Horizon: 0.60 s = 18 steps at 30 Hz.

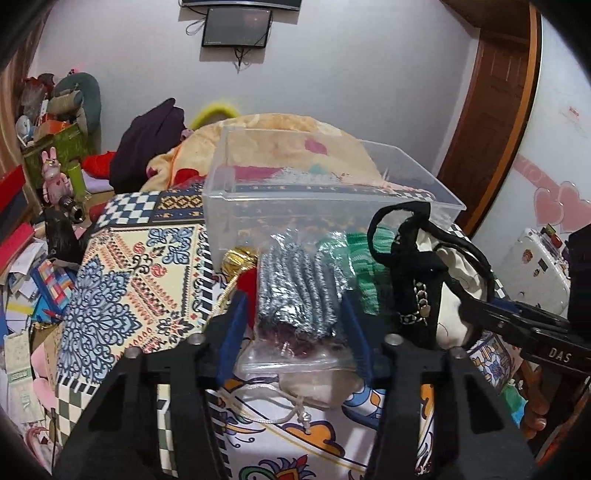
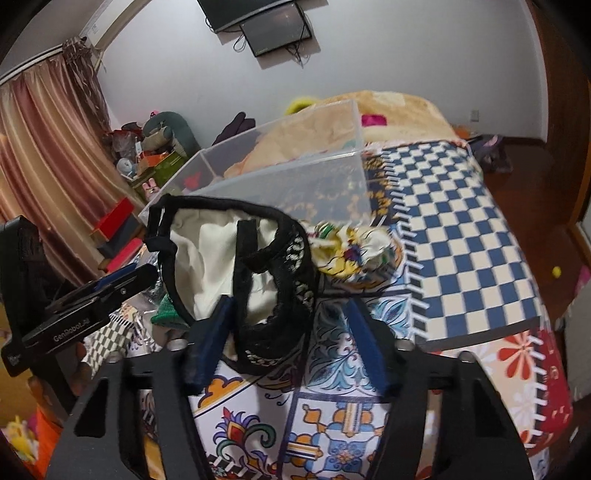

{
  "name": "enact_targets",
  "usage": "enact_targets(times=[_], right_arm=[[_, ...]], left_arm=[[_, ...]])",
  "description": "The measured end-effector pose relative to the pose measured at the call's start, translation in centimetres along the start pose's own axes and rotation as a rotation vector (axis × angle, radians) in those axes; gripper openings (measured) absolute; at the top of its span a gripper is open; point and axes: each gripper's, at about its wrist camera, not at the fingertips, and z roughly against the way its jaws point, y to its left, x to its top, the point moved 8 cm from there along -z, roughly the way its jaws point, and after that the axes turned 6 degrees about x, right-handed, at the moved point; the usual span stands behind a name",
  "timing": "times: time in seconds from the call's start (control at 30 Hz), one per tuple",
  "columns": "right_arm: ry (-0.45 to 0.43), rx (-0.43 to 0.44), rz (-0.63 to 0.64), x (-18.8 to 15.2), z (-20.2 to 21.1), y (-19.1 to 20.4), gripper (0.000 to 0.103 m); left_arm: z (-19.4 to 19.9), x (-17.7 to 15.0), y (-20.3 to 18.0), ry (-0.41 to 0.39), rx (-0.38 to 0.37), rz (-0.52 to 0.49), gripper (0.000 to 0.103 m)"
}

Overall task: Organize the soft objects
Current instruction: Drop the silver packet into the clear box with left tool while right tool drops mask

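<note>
Left tool (image 1: 295,325) clamping bagged silver yarn (image 1: 295,291), clear bin (image 1: 317,199) behind

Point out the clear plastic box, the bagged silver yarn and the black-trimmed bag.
clear plastic box (image 1: 314,218): left wrist view, front wall.
bagged silver yarn (image 1: 295,291): left wrist view, middle.
black-trimmed bag (image 2: 207,258): right wrist view, white lining.

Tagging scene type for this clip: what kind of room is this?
Most likely a lived-in bedroom. A bed with a patterned cover and a bunched blanket, curtains at the side, and a screen on the wall.
</note>
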Motion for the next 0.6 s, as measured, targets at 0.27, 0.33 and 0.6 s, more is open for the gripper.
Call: enact_targets(times=[0.27, 0.33, 0.6], right_arm=[[-0.057, -0.028, 0.100, 0.8, 1.3, 1.9, 0.021], [-0.084, -0.028, 0.112, 1.1, 1.9, 2.2, 0.018], [-0.171, -0.035, 0.152, 3.4, 3.9, 2.9, 0.014]], left_arm=[[0.7, 0.0, 0.3, -0.010, -0.019, 0.009, 0.028], [1.3, 0.2, 0.4, -0.023, -0.019, 0.014, 0.027], [4.9, 2.4, 0.6, -0.120, -0.025, 0.024, 0.026]])
